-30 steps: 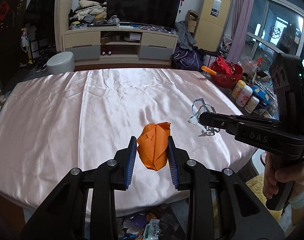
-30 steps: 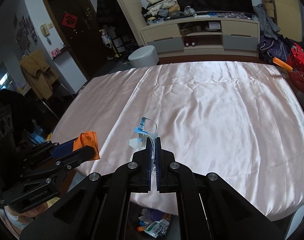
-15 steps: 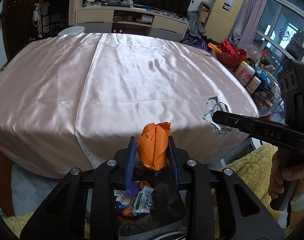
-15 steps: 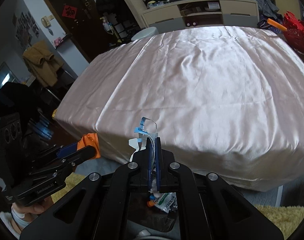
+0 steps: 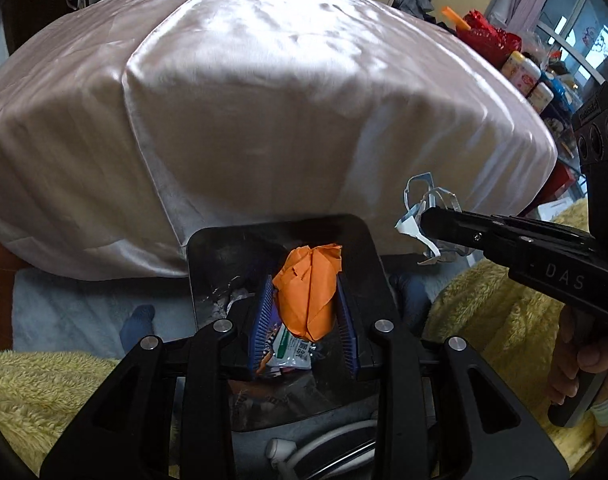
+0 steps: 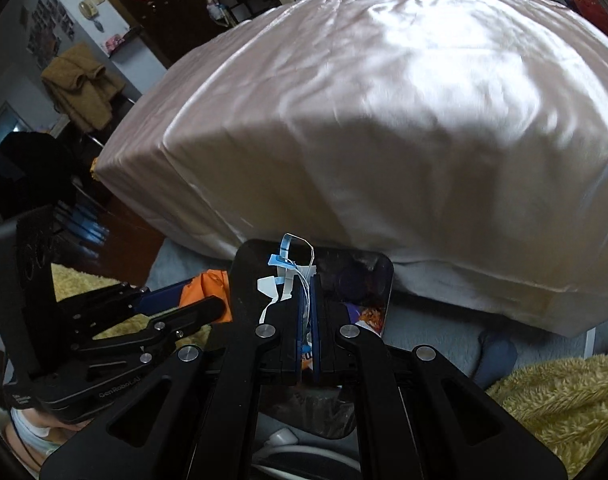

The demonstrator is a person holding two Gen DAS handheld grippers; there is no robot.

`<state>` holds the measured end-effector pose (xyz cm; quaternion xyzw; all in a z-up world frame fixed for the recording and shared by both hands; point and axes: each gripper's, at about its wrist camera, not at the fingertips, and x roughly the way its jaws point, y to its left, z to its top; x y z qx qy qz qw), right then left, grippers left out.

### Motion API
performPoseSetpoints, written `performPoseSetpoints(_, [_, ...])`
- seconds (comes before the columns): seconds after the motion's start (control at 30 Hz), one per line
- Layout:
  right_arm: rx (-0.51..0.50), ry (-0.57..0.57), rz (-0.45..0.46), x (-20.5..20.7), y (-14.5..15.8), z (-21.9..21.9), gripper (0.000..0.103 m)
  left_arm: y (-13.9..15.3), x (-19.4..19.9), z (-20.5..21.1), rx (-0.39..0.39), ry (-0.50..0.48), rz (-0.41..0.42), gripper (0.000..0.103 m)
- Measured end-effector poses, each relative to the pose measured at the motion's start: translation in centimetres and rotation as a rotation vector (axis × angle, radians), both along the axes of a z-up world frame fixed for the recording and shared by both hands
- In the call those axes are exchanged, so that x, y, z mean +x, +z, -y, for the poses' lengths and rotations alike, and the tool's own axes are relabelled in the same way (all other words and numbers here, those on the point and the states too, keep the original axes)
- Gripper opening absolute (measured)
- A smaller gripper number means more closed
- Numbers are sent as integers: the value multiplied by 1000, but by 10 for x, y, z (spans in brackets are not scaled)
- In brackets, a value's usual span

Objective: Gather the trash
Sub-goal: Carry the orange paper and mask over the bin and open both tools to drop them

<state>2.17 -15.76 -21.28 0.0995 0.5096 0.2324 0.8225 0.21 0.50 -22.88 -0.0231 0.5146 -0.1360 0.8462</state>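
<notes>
A crumpled orange paper wad (image 5: 310, 292) is pinched between the blue pads of my left gripper (image 5: 304, 284), directly above a black trash bin (image 5: 207, 248) on the floor. Wrappers (image 5: 293, 354) lie inside the bin. My right gripper (image 6: 308, 284) is shut on a tangle of thin white and blue plastic strips (image 6: 287, 272), also over the bin (image 6: 239, 276). In the left wrist view the right gripper (image 5: 424, 222) hangs right of the bin with the strips (image 5: 424, 208) dangling from its tip. The left gripper (image 6: 207, 300) with the orange wad (image 6: 205, 286) shows at lower left in the right wrist view.
A table under a shiny pink cloth (image 5: 263, 100) rises just behind the bin. Yellow fluffy rugs (image 5: 35, 396) lie on both sides. A foot in a dark sock (image 5: 137, 322) stands left of the bin. Bottles and red baskets (image 5: 524, 72) crowd the right.
Both grippers have come down off the tabletop and over the table's front edge, still holding their trash. The bin, earlier only glimpsed below, now fills the lower middle of both views.
</notes>
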Motion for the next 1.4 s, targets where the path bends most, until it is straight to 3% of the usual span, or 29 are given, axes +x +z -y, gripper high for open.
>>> performPoseSetpoints(0.23, [-43,6,-53,2,-21,-8,5,-29,5,1,-7,-8,-89,30])
performPoseSetpoints(0.8, [-51,4,-85,11,-34,-21,9,-30,3,-4,-32,18,-121,36])
performPoseSetpoints(1.0, [-43,-11,-87,13,-34,-16,10,-30,4,-5,-27,31,-118,43])
performPoseSetpoints(1.03, [-40,-14,-87,13,-35,-15,12,-30,4,-5,-25,31,-115,45])
performPoseSetpoints(1.1, [-34,-19,-85,13,-34,-13,41,-29,3,-4,-21,29,-111,47])
performPoseSetpoints(1.13, [-31,-22,-79,12,-33,-12,45,-29,3,-4,-18,30,-109,49])
performPoseSetpoints(1.27, [-27,-37,-63,12,-29,-6,47,-27,2,-6,-9,40,-98,56])
performPoseSetpoints(1.33, [-27,-51,-49,11,-26,-3,59,-24,0,-9,-6,50,-85,67])
performPoseSetpoints(1.4, [-30,-64,-32,10,-23,1,76,-21,-2,-11,-3,60,-70,75])
